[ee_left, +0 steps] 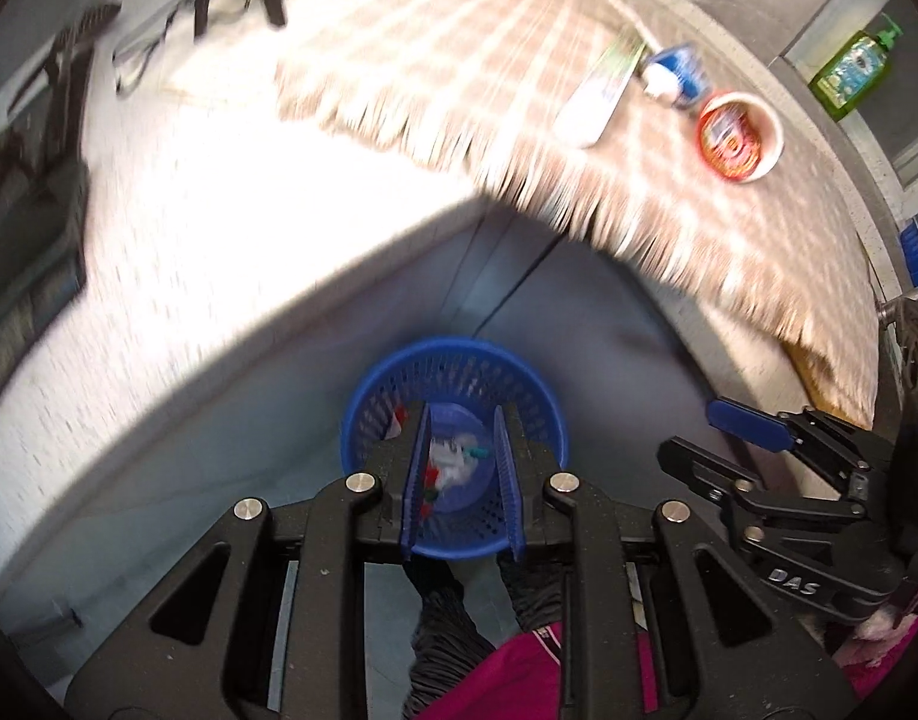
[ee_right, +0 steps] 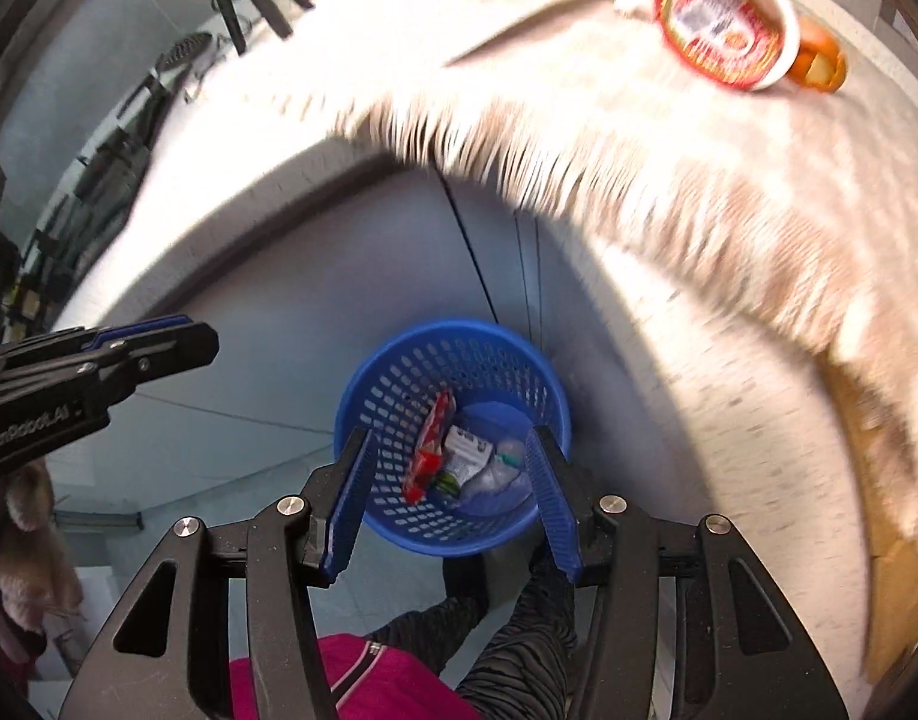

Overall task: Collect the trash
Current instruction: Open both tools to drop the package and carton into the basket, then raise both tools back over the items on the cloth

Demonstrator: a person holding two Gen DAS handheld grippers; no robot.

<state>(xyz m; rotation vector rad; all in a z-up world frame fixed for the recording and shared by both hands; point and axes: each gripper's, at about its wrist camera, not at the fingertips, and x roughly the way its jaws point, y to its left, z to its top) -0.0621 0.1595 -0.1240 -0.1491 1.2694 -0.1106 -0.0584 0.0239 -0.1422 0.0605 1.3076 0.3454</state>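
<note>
The left gripper [ee_left: 462, 468] has its blue pads a moderate gap apart with nothing between them; it hangs above the blue basket [ee_left: 369, 414] on the floor. The right gripper [ee_right: 453, 498] is spread wider, also holding nothing, over the same basket [ee_right: 393, 384]. Inside the basket lie a red wrapper [ee_right: 429, 447], a white printed packet [ee_right: 468, 450] beside it, and crumpled clear plastic [ee_right: 495, 480] toward the basket's right wall.

The basket stands just in front of the counter's lower face. On the counter top lies a fringed checked cloth [ee_left: 459, 60], its fringe reaching the front edge. Near the cloth's right edge rest a red-and-white instant noodle cup [ee_left: 738, 135] on its side, a blue-and-white cup [ee_left: 678, 72] next to it, and a long white-and-green tube [ee_left: 597, 90]. A green soap bottle [ee_left: 855, 69] stands beyond the counter's right edge.
</note>
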